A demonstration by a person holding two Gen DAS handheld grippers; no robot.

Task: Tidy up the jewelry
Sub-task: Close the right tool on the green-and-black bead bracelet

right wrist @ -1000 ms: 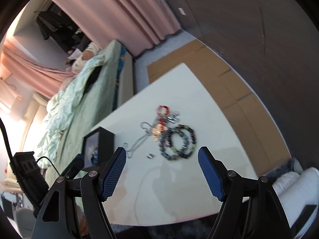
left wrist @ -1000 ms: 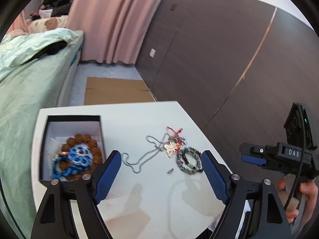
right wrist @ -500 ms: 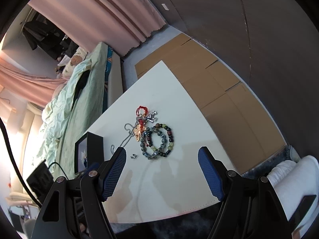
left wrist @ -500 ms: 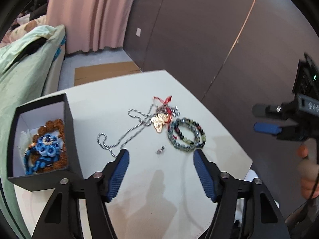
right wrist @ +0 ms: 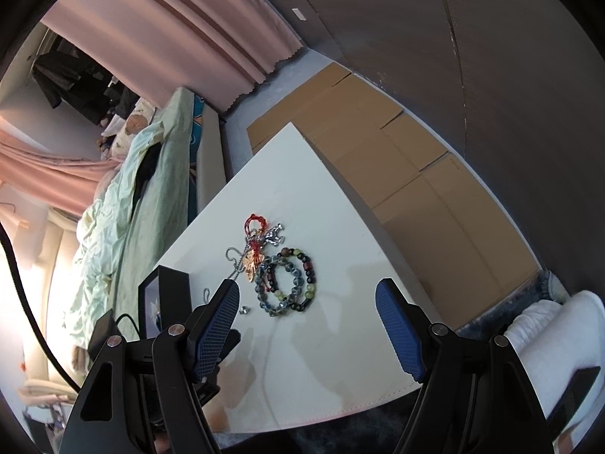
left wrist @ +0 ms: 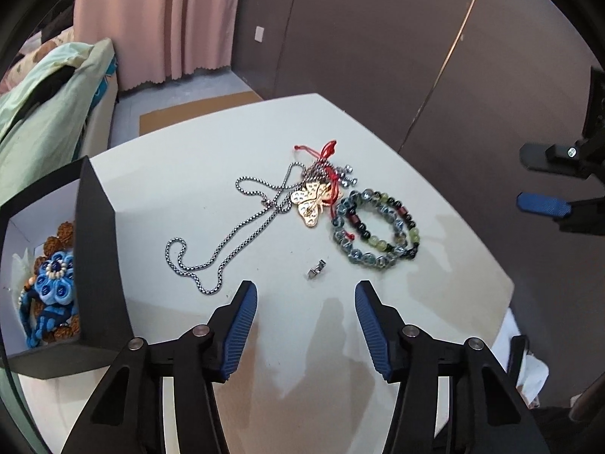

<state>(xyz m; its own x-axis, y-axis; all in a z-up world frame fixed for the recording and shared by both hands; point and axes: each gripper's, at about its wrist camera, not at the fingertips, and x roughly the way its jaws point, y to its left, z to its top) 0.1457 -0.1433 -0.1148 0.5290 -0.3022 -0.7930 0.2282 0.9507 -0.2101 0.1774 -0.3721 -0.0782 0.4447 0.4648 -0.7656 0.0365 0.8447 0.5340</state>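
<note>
A pile of jewelry lies on the white table (left wrist: 189, 174): a silver chain necklace (left wrist: 227, 242), a gold butterfly pendant (left wrist: 312, 204) with red cord, a beaded bracelet (left wrist: 376, 227) and a small silver clasp (left wrist: 316, 268). A black box (left wrist: 96, 257) at the left holds a blue flower piece (left wrist: 53, 276) and brown beads. My left gripper (left wrist: 305, 295) is open and empty, just short of the clasp. My right gripper (right wrist: 307, 297) is open and empty, above the table near the bracelet (right wrist: 287, 282); the box (right wrist: 172, 295) is at its left.
A bed with green bedding (right wrist: 136, 196) runs along the table's left side. Flattened cardboard (right wrist: 397, 166) covers the floor beyond the table. A dark wall (left wrist: 378, 38) and pink curtain (left wrist: 159, 19) stand behind. White cloth (right wrist: 559, 340) lies at the table's near right.
My left gripper has swung right from over the box toward the jewelry pile and come closer to it. My right gripper has risen and pulled back a little.
</note>
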